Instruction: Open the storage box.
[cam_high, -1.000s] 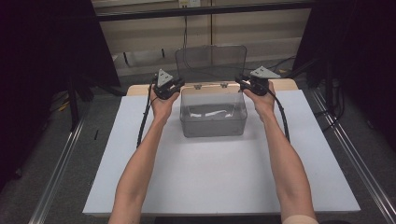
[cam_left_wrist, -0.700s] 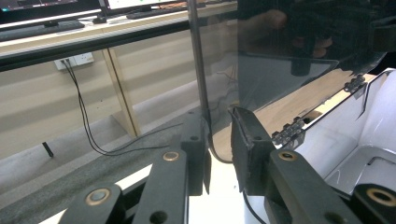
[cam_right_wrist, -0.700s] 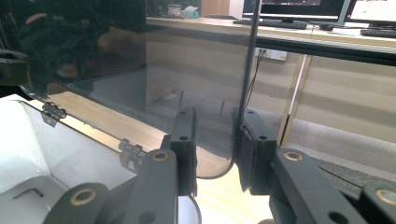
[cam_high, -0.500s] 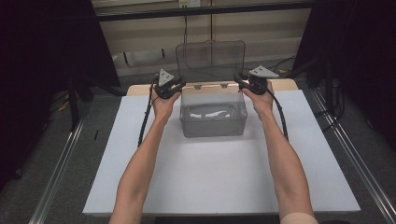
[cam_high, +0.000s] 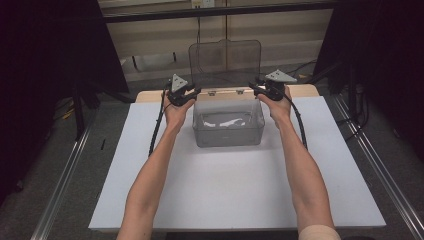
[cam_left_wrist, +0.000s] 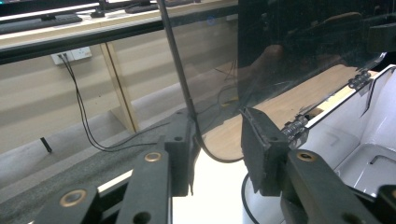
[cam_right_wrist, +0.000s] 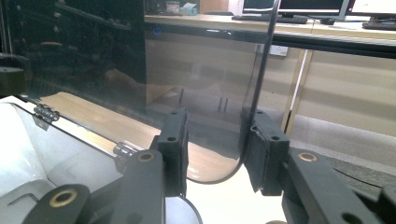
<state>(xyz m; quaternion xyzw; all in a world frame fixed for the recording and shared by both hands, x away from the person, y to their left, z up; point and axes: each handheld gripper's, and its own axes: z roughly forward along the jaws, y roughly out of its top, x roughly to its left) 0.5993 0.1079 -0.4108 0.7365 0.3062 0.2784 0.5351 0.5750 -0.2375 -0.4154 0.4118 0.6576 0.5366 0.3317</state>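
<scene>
The lid (cam_high: 225, 62) of the clear box (cam_high: 228, 125) on the tabletop (cam_high: 225, 190) stands upright while the left hand-held gripper (cam_left_wrist: 215, 140) and right hand-held gripper (cam_right_wrist: 212, 149) have just been opening around its side edges, so lifting seems finished.

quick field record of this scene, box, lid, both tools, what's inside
box: clear plastic box on the white table top, near its far edge
lid: tinted lid hinged at the back, standing upright and open
left tool: at the lid's lower left corner; jaws have just been opening, lid edge between them, one pad close on it, the other apart
right tool: at the lid's lower right corner; jaws have just been opening, lid edge between them
contents: something pale on the box floor, too unclear to name
</scene>
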